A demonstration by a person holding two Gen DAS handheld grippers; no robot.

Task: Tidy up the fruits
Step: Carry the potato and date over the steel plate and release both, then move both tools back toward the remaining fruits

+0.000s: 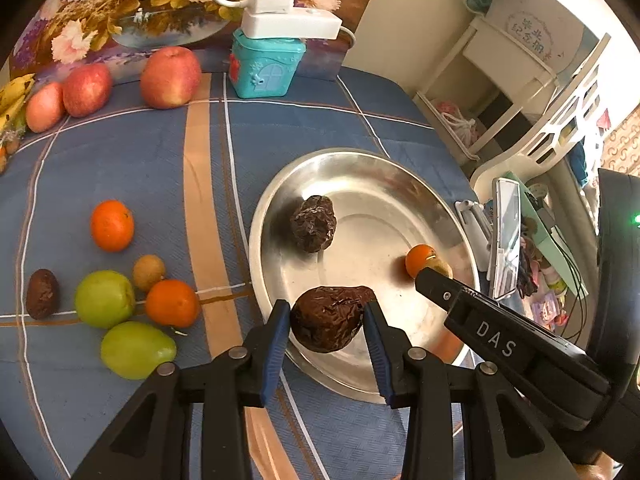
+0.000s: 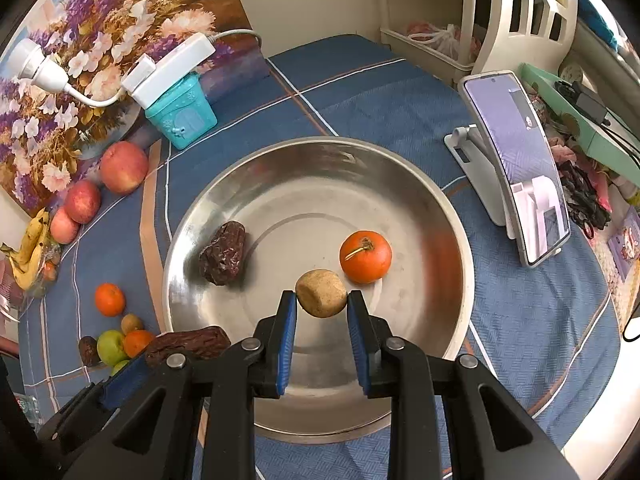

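A steel dish point(image 1: 400, 168) point(image 2: 452, 216) sits on the blue cloth. In it lie a dark wrinkled date point(image 1: 313, 222) point(image 2: 223, 253) and a small orange point(image 2: 365, 256) point(image 1: 416, 259). My left gripper point(image 1: 326, 322) is shut on a second wrinkled date point(image 1: 330, 316) point(image 2: 188, 344) over the dish's near rim. My right gripper point(image 2: 322, 300) is shut on a tan longan point(image 2: 321, 293) point(image 1: 440, 267) above the dish, next to the small orange.
Left of the dish lie two oranges point(image 1: 112, 225), two green fruits point(image 1: 105, 298), a longan point(image 1: 148, 272) and a date point(image 1: 42, 294). Apples point(image 1: 170, 77), bananas point(image 1: 14, 98) and a teal box point(image 1: 266, 65) stand at the back. A phone on a stand point(image 2: 520, 168) is at the right.
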